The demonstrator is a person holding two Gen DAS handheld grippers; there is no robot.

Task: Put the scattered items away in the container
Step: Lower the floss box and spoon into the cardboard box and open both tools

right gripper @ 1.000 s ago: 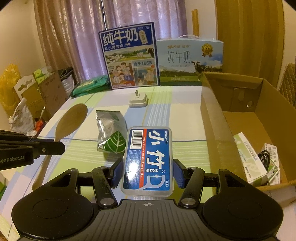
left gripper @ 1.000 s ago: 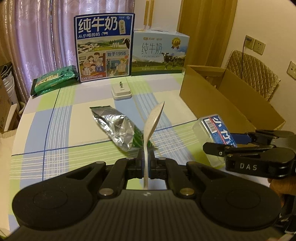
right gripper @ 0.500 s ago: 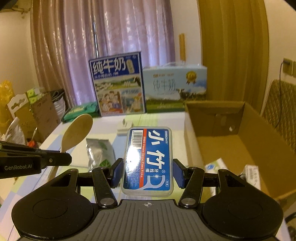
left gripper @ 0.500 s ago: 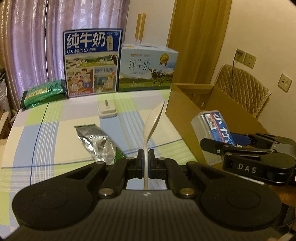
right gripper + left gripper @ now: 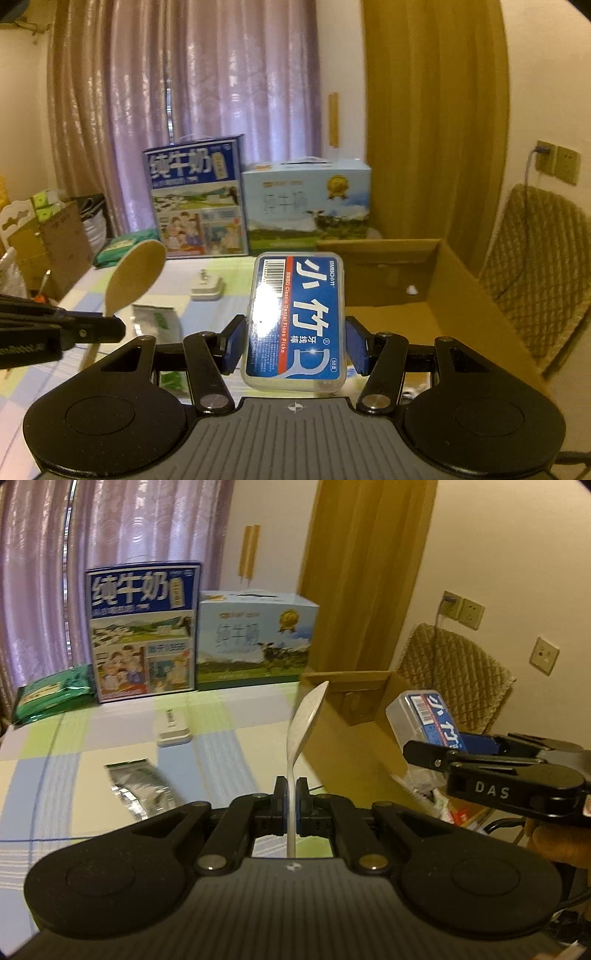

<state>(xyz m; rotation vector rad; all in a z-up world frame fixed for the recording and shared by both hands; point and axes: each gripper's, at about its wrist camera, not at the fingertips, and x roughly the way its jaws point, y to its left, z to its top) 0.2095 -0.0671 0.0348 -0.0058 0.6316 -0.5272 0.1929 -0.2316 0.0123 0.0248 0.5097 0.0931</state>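
**Both grippers loaded beside the box**

The left gripper (image 5: 291,799) has its jaws clamped on the handle of a pale wooden spoon (image 5: 304,720), bowl up, above the checked bench (image 5: 221,716). The right gripper (image 5: 295,345) has its jaws clamped on a clear plastic floss-pick case with a blue label (image 5: 295,317), held in the air beside the open brown cardboard box (image 5: 443,280). A silver foil pouch (image 5: 138,788) and a small white charger (image 5: 171,729) lie on the bench.
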